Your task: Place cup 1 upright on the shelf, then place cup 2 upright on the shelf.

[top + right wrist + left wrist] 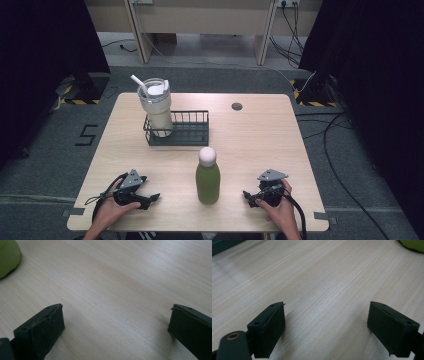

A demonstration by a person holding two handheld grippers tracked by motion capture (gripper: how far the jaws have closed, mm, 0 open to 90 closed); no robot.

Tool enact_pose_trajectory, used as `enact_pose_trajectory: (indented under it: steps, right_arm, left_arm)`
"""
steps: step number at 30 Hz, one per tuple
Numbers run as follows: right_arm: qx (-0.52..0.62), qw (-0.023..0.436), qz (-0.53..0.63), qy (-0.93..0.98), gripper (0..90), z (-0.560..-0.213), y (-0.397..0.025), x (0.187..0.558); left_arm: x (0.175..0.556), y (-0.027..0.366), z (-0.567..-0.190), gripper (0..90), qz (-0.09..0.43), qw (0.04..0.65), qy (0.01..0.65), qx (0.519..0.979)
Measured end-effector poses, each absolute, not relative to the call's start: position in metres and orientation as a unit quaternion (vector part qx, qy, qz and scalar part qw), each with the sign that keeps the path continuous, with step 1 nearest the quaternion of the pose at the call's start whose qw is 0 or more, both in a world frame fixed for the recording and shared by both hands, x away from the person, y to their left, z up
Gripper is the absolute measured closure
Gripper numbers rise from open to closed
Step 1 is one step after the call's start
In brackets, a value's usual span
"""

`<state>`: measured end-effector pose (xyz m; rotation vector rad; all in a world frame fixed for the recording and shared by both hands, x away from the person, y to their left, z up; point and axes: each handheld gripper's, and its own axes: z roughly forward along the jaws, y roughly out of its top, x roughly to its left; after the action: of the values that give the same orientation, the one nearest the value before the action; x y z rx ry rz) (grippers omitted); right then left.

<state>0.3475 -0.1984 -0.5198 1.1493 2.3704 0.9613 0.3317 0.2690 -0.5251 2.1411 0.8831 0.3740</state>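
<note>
A green bottle with a white round cap stands upright near the table's front middle. Its base shows at the top right of the left gripper view and at the top left of the right gripper view. My left gripper rests on the table to the bottom left of the bottle, open, with only bare wood between its jaws. My right gripper rests to the bottle's right, also open and holding nothing. A cream tumbler with lid and straw stands in a black wire basket.
The light wooden table has a small dark round grommet near its back edge. Grey carpet, cables and black drapes surround the table. A wooden bench frame stands behind it.
</note>
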Motion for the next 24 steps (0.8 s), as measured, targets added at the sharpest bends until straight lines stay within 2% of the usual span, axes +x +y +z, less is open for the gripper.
enact_pose_trajectory:
  steps: [12,14,16,19,24]
  right_arm:
    - [0.403,0.171,0.339,0.833,3.2,-0.519,-0.198,0.346]
    - [0.399,0.170,0.345,0.833,7.8,-0.519,-0.199,0.345]
    - [0.394,0.172,0.353,0.831,17.8,-0.518,-0.200,0.344]
    - [0.390,0.184,0.356,0.829,14.9,-0.515,-0.199,0.341]
    - [0.385,0.197,0.375,0.820,15.8,-0.507,-0.198,0.331]
  left_arm:
    - [0.332,0.269,-0.525,14.2,0.147,0.386,0.346,0.842]
    - [0.332,0.269,-0.525,14.2,0.147,0.387,0.347,0.842]
    - [0.332,0.269,-0.525,14.2,0.147,0.387,0.347,0.842]
    - [0.332,0.269,-0.525,14.2,0.147,0.387,0.347,0.842]
    - [0.332,0.269,-0.525,14.1,0.147,0.387,0.346,0.842]
